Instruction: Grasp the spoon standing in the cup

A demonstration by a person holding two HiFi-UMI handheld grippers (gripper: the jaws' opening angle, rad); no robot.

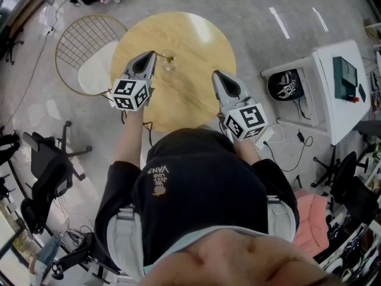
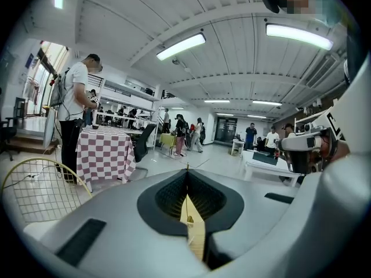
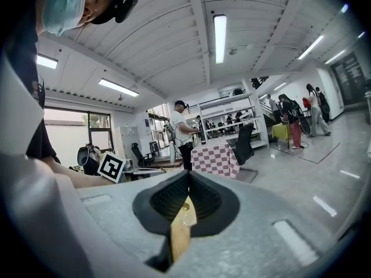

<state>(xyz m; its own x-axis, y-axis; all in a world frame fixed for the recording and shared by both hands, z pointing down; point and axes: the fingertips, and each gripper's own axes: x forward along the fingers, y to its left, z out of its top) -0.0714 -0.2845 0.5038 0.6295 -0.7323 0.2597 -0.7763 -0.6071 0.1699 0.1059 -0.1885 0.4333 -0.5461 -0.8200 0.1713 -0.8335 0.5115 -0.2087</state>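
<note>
A clear glass cup (image 1: 169, 62) stands on the far left part of the round wooden table (image 1: 190, 97). My left gripper (image 1: 153, 53) is just left of the cup, its tips level with the rim. In the left gripper view its jaws (image 2: 187, 175) are closed on the spoon (image 2: 187, 167), a thin gold handle that pokes up between the tips. The lower end of the spoon is mostly hidden by the jaws. My right gripper (image 1: 215, 74) hovers over the table to the right of the cup, jaws together and holding nothing (image 3: 188, 175).
A gold wire chair (image 1: 89, 55) with a white cushion stands left of the table. A white desk (image 1: 339, 88) is at the right and a black office chair (image 1: 47, 171) at the left. A checked-cloth table (image 2: 104, 152) and several people are farther off.
</note>
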